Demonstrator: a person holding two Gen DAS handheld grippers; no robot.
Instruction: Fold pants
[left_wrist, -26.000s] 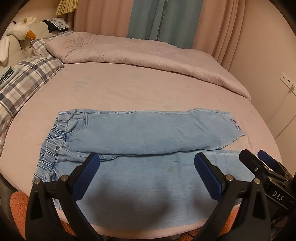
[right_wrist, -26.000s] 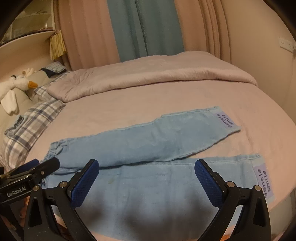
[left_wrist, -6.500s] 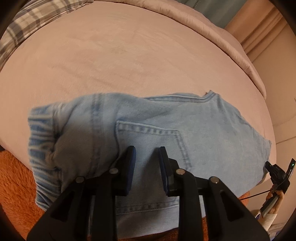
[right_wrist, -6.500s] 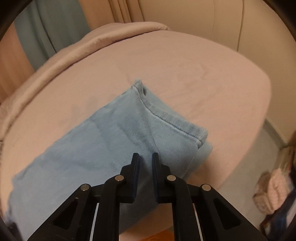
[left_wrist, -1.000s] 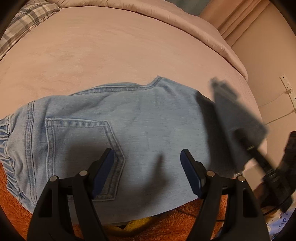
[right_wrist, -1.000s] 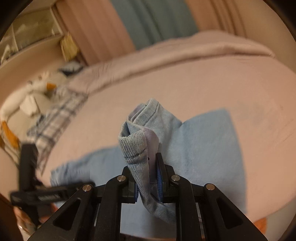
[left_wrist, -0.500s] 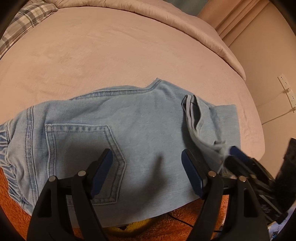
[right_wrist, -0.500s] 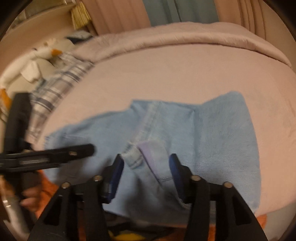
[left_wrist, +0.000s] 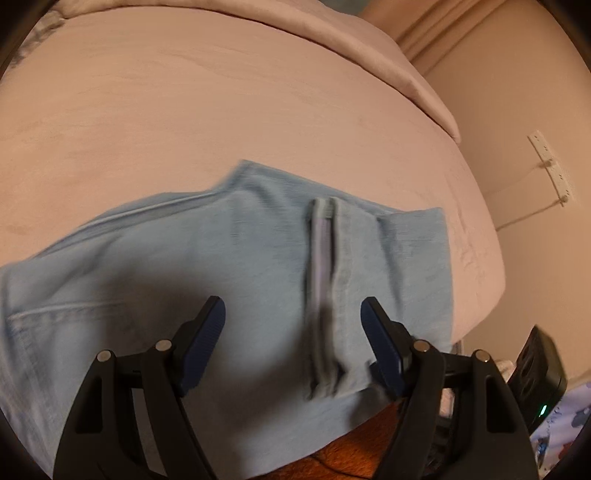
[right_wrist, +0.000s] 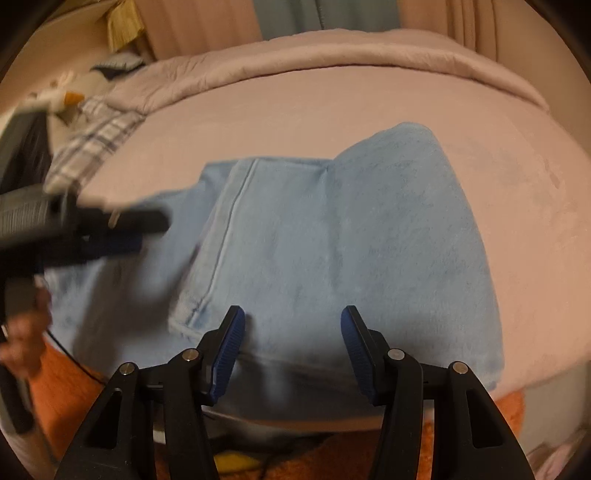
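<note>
The light blue denim pants (left_wrist: 229, 266) lie folded on the pink bed near its front edge. The leg ends are folded over the upper part, and their hem edge (left_wrist: 325, 280) runs front to back across the pile. The pants also show in the right wrist view (right_wrist: 369, 236). My left gripper (left_wrist: 293, 338) is open and empty, just above the pants' near side. My right gripper (right_wrist: 291, 347) is open and empty above the folded right part. The left gripper also shows, blurred, at the left of the right wrist view (right_wrist: 122, 227).
The pink bed (left_wrist: 258, 110) stretches behind the pants, with a rolled duvet (right_wrist: 332, 55) at the back. Plaid pillows (right_wrist: 92, 144) and a plush goose (right_wrist: 62, 96) lie at the far left. An orange rug (right_wrist: 62, 398) lies below the bed's edge. A wall socket (left_wrist: 550, 162) is at the right.
My right gripper has let go of the leg ends, which now lie flat on the pile, and it has drawn back open. My left gripper has moved a little to the right.
</note>
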